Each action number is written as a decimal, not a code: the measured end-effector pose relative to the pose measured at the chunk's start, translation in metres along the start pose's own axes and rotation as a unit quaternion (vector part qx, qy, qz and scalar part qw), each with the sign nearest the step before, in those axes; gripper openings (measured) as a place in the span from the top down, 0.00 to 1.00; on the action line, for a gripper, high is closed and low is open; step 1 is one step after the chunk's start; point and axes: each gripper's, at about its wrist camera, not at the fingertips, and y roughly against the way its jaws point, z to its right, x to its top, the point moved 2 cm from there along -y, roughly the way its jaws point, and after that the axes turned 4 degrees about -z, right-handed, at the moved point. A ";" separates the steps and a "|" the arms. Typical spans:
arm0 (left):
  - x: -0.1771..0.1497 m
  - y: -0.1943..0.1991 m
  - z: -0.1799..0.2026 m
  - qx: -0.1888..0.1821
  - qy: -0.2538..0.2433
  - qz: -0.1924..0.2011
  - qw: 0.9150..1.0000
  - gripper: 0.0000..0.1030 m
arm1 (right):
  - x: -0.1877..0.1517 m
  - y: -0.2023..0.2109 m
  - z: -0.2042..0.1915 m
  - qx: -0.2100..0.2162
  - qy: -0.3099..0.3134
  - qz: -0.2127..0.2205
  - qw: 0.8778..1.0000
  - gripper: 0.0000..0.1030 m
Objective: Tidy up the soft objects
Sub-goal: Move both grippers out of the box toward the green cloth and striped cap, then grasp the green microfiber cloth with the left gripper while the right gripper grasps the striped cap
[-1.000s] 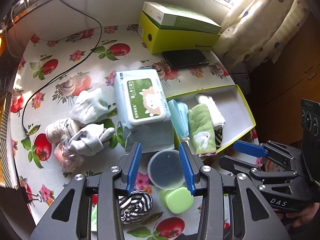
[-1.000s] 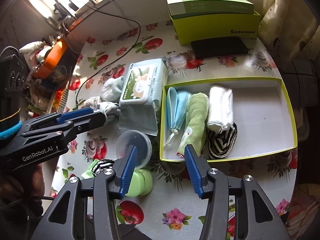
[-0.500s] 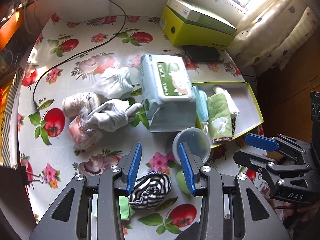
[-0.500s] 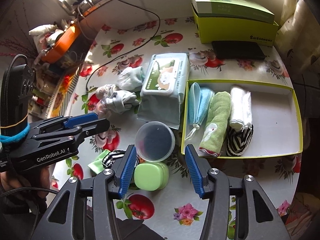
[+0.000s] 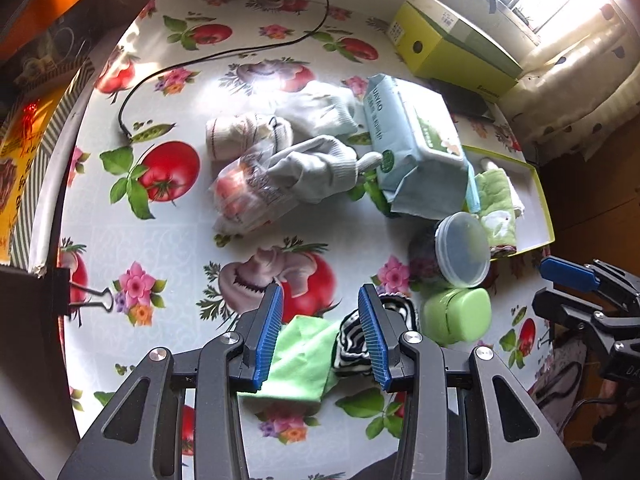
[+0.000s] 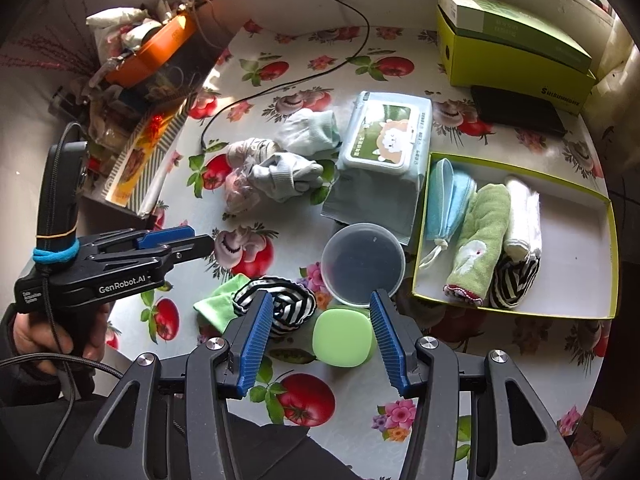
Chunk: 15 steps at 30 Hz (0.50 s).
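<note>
My left gripper [image 5: 320, 294] hangs open just over a light green cloth [image 5: 300, 360] and a black-and-white striped cloth [image 5: 350, 342] at the table's near edge, gripping neither. In the right wrist view it [image 6: 192, 240] sits left of those cloths [image 6: 280, 304]. My right gripper [image 6: 320, 298] is open and empty above a green case [image 6: 344, 336]. Grey gloves [image 5: 316, 168], a white sock [image 5: 320, 108], a beige sock roll [image 5: 240, 132] and a plastic-wrapped bundle [image 5: 244, 192] lie mid-table. A yellow-green tray [image 6: 580, 240] holds rolled cloths.
A wet-wipes pack [image 6: 388, 136] lies beside the tray, a lidded clear tub [image 6: 362, 264] in front of it. A yellow box [image 6: 512, 60] and a black pouch [image 6: 516, 110] stand at the back. A black cable [image 5: 200, 60] crosses the far side. Clutter lines the left edge.
The left gripper has swung left and sunk, from over the clear tub to over the green and striped cloths. The right gripper has shifted left too. Both kept their jaws as they were.
</note>
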 end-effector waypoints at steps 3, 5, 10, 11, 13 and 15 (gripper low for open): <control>-0.010 -0.008 -0.012 0.002 -0.001 -0.013 1.000 0.61 | 0.000 -0.005 -0.008 0.002 0.010 -0.008 1.000 0.51; -0.016 -0.014 -0.018 0.003 -0.001 -0.022 1.000 0.61 | 0.000 -0.007 -0.013 0.003 0.017 -0.013 1.000 0.51; -0.027 -0.031 -0.031 0.003 -0.013 -0.040 0.999 0.61 | 0.001 -0.010 -0.020 0.001 0.026 -0.019 0.999 0.51; -0.030 -0.036 -0.032 0.003 -0.017 -0.045 0.999 0.61 | 0.001 -0.011 -0.021 0.000 0.027 -0.021 0.999 0.51; -0.036 -0.046 -0.034 -0.001 -0.025 -0.059 0.998 0.61 | 0.000 -0.012 -0.023 -0.001 0.028 -0.024 0.999 0.51; -0.042 -0.056 -0.032 -0.001 -0.036 -0.072 0.997 0.60 | 0.000 -0.015 -0.023 -0.004 0.028 -0.029 0.999 0.51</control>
